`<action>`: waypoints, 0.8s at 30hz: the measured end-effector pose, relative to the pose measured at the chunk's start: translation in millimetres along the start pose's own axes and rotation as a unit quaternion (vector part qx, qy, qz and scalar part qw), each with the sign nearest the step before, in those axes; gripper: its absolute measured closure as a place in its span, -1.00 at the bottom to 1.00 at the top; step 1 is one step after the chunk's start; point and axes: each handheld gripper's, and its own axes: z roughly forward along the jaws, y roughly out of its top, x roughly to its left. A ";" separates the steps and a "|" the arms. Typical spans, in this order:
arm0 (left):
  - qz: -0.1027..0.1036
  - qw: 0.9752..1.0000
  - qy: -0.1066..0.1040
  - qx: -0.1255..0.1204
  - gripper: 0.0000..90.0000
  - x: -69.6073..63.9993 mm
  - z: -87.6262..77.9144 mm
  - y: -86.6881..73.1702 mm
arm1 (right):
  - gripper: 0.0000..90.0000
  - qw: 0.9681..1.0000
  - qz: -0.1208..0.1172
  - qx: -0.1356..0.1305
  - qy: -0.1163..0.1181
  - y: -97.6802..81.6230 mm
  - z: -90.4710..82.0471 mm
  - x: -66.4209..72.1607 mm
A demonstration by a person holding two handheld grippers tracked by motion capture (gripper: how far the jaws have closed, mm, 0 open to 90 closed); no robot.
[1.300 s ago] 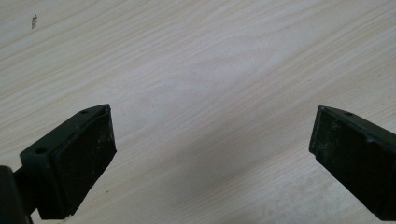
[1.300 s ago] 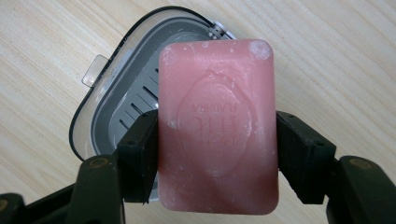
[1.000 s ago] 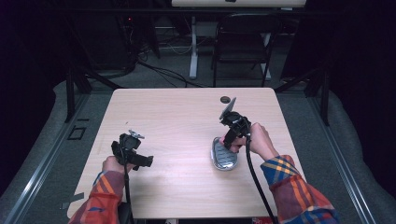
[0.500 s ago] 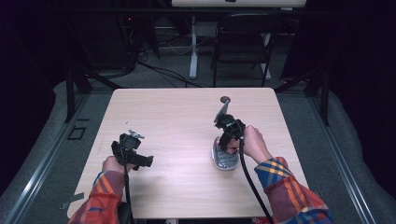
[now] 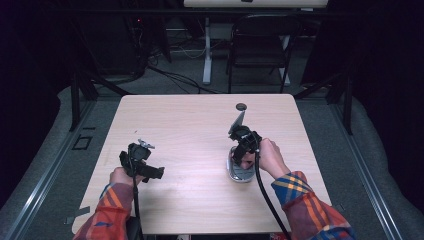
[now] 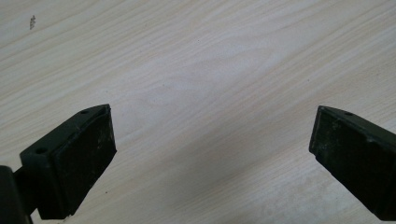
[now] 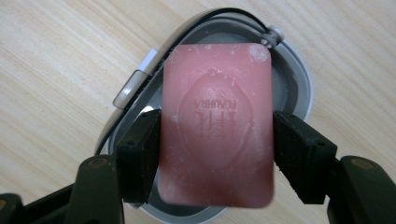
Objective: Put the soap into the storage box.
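Right gripper view: the right gripper (image 7: pixel 215 140) clamps the pink soap bar (image 7: pixel 215 123) by its long sides directly above the open soap dish (image 7: pixel 299 79) near the surface's right edge, while the left gripper (image 6: pixel 210 149) gapes empty.

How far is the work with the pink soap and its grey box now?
Done: the right gripper is shut on the pink soap, and the grey box lies open on the table. In hand: the soap is right over the box. Left: release it inside. The left gripper is open over bare wood.
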 end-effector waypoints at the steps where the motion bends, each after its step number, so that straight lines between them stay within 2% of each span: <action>1: 0.000 1.000 0.000 0.000 -0.99 -0.1 0.1 0.0 | -0.22 1.000 0.006 -0.005 0.005 -1.1 0.1 1.1; 4: 0.002 1.000 0.001 0.000 -0.99 -0.4 0.1 0.2 | -0.22 1.000 -0.001 -0.007 0.010 -2.4 -3.7 0.6; 5: 0.001 1.000 0.000 0.000 -0.99 -0.5 0.1 0.2 | -0.22 1.000 -0.010 0.002 0.013 -2.5 -5.8 -0.3; 6: 0.002 1.000 0.000 0.000 -0.99 -0.3 0.1 0.1 | -0.20 1.000 -0.002 -0.007 0.016 -3.7 -4.9 0.7; 11: 0.001 1.000 0.000 0.000 -0.99 -0.3 0.1 0.1 | -0.12 1.000 -0.001 -0.014 0.025 -8.0 -11.5 -1.2; 16: 0.002 1.000 0.001 0.000 -0.99 -0.2 0.2 0.2 | -0.07 0.999 0.003 -0.034 0.034 -12.6 -15.8 -2.4; 17: 0.002 1.000 0.001 0.000 -0.99 -0.3 0.2 0.2 | -0.07 0.999 -0.007 -0.030 0.031 -14.3 -19.6 -4.5; 24: 0.002 1.000 0.001 0.000 -0.99 -0.3 0.4 0.2 | -0.12 0.998 -0.012 -0.046 0.035 -21.7 -27.9 -9.6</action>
